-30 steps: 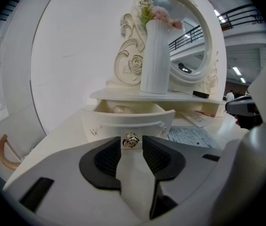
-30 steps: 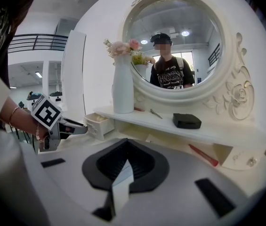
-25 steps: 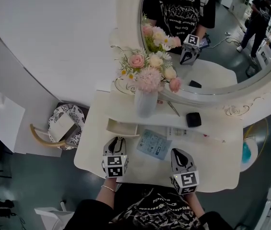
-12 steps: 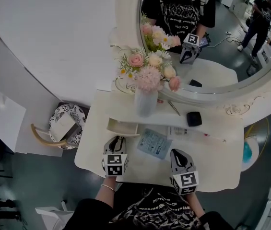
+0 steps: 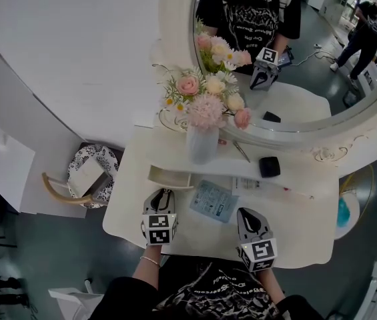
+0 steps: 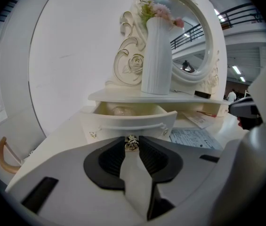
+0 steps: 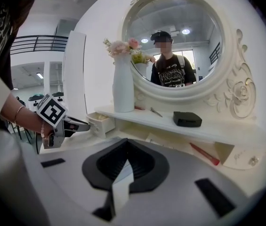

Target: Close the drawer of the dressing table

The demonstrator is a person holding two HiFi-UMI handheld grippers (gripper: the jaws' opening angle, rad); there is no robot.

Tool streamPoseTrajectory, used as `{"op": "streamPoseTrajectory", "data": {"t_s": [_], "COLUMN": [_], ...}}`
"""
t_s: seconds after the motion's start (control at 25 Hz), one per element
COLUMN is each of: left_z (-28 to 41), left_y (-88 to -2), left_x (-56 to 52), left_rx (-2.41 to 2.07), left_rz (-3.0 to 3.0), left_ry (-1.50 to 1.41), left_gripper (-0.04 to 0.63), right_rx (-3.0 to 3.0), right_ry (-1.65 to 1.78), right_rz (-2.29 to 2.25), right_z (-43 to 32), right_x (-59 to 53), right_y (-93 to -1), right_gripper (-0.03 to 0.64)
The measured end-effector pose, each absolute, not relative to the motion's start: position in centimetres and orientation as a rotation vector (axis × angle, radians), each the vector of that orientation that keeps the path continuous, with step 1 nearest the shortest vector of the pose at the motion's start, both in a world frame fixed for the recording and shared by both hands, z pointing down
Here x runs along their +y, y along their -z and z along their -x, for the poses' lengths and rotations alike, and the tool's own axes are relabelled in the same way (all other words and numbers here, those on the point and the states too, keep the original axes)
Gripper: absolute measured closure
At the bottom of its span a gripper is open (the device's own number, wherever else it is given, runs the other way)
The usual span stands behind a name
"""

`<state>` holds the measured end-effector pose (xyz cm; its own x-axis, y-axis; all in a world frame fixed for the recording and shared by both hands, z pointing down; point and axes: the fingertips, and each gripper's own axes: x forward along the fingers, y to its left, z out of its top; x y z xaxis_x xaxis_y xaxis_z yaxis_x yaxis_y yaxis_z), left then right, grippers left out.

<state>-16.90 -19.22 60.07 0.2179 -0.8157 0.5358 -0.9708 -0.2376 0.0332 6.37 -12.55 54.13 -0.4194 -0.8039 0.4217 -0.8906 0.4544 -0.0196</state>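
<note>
Left gripper view: the drawer point(image 6: 128, 122) stands pulled out straight ahead of the left gripper point(image 6: 132, 146), under the shelf point(image 6: 137, 96). The gripper pinches the drawer's small metal knob point(image 6: 132, 141) at its jaw tips. The hold is tiny, so a push angled off the drawer's line could slip the pads off the knob. It could also skew the drawer so that it jams partway. A hard shove may rock the tall white vase point(image 6: 157, 55) on the shelf, above and beyond the gripper.

The drawer is cream with a curved front and a thin raised trim, and something pale lies inside. It sits on the white worktop point(image 5: 195, 237). The right gripper point(image 7: 124, 141) hangs off to the side, jaws pressed together on nothing.
</note>
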Motion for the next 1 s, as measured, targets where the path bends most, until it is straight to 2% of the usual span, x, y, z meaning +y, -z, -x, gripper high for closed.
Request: {"op": "streamPoseTrajectory", "data": {"t_s": [1.0], "left_z": [16.7], "left_y": [-60.0], "left_x": [-20.1], "left_rx": [-1.659], "left_rz": [-2.139], "left_ry": [-0.607], "left_gripper": [0.494], "right_rx": [-2.365], "right_ry": [-0.376], "right_rz": [-1.502], "right_z": [-7.8], "right_x": [-13.1], "right_y": [-53.1], "right_gripper": [0.606]}}
